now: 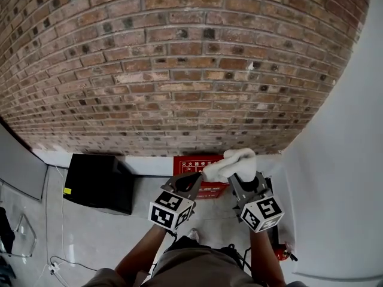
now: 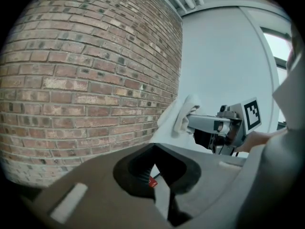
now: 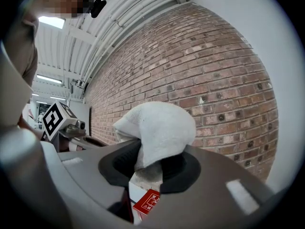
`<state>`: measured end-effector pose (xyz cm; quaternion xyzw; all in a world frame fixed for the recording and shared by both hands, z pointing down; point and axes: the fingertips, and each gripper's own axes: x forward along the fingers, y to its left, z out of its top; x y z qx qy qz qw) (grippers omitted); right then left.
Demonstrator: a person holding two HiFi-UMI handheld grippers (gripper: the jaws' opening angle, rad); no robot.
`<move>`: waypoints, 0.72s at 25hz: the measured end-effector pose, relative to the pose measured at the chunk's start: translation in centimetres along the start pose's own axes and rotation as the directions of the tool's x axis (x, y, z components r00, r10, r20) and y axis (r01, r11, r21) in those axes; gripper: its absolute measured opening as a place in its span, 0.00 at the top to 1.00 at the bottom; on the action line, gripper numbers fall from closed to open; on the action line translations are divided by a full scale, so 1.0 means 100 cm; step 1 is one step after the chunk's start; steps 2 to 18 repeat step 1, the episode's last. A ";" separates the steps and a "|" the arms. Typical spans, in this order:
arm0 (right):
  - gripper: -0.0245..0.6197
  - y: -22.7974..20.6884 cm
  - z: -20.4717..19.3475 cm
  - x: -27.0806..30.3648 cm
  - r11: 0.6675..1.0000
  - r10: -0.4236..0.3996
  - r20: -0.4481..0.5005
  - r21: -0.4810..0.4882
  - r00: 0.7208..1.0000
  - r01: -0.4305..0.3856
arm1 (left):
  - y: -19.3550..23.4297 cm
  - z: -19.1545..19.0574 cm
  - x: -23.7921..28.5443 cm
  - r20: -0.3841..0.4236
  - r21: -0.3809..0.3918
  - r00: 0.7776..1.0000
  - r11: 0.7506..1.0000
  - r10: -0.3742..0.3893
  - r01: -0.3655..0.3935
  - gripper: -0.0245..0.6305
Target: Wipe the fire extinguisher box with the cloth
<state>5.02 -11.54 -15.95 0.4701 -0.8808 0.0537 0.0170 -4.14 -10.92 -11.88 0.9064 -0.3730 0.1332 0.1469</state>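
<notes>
The red fire extinguisher box (image 1: 192,162) stands on the floor against the brick wall (image 1: 179,58). Slivers of the box (image 3: 148,202) (image 2: 151,182) show between the jaws in both gripper views. A white cloth (image 1: 233,163) (image 3: 159,125) is bunched in my right gripper (image 1: 242,175) (image 3: 147,168), which is shut on it and held well above the box. From the left gripper view the cloth (image 2: 181,116) hangs off the right gripper (image 2: 200,123). My left gripper (image 1: 192,181) (image 2: 153,168) is beside it, its jaws a narrow gap apart and empty.
A black box (image 1: 99,181) sits on the floor left of the red box. A white wall (image 1: 335,160) closes the right side, with a red extinguisher (image 1: 281,253) at its foot. Cables (image 1: 54,262) lie at the lower left.
</notes>
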 end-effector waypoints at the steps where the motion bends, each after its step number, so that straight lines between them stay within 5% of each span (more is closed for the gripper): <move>1: 0.76 0.001 0.000 -0.001 1.000 0.001 0.000 0.001 1.000 -0.001 | 0.000 -0.001 -0.001 -0.001 -0.002 1.000 1.000 0.001 -0.001 0.96; 18: 0.76 0.001 0.000 -0.001 1.000 0.001 0.000 0.001 1.000 -0.001 | 0.000 -0.001 -0.001 -0.001 -0.002 1.000 1.000 0.001 -0.001 0.96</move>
